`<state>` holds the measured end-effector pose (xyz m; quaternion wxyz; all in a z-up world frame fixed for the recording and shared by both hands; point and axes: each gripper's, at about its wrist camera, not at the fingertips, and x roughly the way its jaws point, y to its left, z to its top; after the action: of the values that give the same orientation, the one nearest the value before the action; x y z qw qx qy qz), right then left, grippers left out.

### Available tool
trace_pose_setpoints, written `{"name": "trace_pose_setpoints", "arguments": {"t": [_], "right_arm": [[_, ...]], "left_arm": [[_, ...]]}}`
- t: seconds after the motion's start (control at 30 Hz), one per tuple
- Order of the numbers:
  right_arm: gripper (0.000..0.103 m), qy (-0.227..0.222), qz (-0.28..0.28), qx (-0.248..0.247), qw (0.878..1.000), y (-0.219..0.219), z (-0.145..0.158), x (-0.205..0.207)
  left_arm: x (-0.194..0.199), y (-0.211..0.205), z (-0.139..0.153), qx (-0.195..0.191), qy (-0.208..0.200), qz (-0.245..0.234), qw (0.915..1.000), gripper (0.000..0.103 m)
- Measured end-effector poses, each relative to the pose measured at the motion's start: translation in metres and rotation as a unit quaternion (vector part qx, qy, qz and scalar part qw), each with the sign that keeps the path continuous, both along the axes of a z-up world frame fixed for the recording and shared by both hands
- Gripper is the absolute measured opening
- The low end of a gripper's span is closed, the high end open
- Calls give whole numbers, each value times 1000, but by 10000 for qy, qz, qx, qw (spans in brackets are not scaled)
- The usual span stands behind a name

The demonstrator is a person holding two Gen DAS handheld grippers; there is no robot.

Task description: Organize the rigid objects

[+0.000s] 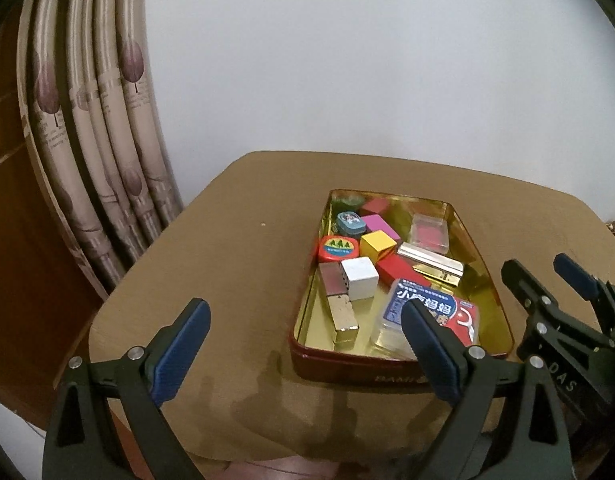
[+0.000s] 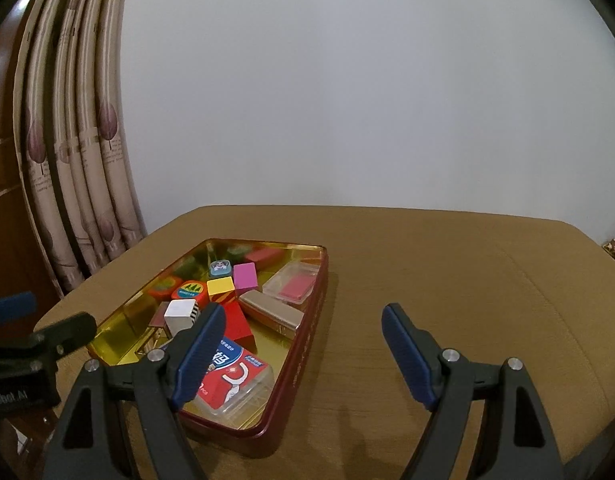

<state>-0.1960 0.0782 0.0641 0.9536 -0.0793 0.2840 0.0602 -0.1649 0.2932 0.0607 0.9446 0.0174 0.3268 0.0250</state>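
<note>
A red tin with a gold inside (image 1: 503, 316) (image 2: 307, 332) stands on the brown table and holds several small rigid objects: a floss box (image 1: 443, 308) (image 2: 235, 376), a white cube (image 1: 359, 278) (image 2: 181, 312), a yellow cube (image 1: 377, 243) (image 2: 221, 286), a pink block (image 1: 381, 226) (image 2: 245, 275), a red block (image 2: 237, 322), a clear case (image 1: 429, 232) (image 2: 293, 288) and a silver bar (image 1: 431, 260) (image 2: 271, 312). My left gripper (image 1: 305, 326) is open and empty before the tin's near left corner. My right gripper (image 2: 301, 330) is open and empty over the tin's right rim; it also shows in the left wrist view (image 1: 541, 268).
The brown table (image 1: 211, 248) (image 2: 447, 280) has rounded edges. A patterned curtain (image 1: 107, 120) (image 2: 75, 140) hangs at the back left beside a white wall. A wooden panel (image 1: 11, 200) stands at the far left.
</note>
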Motion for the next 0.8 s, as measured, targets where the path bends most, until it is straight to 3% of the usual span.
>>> {"name": "trace_pose_setpoints", "arguments": {"t": [0.33,0.67,0.8], "right_arm": [[83,146,-41,-47,9999,3,-7,5],[83,187,-65,-83,9998,5,-11,6],[83,210,-81,-56,9997,6,-11,8]], "left_arm": [[5,-2,5,121,-115,-157,9997,95],[8,1,4,-1,-80,-268,9996,95],[6,-1,3,28,-103,-308,9995,102]]}}
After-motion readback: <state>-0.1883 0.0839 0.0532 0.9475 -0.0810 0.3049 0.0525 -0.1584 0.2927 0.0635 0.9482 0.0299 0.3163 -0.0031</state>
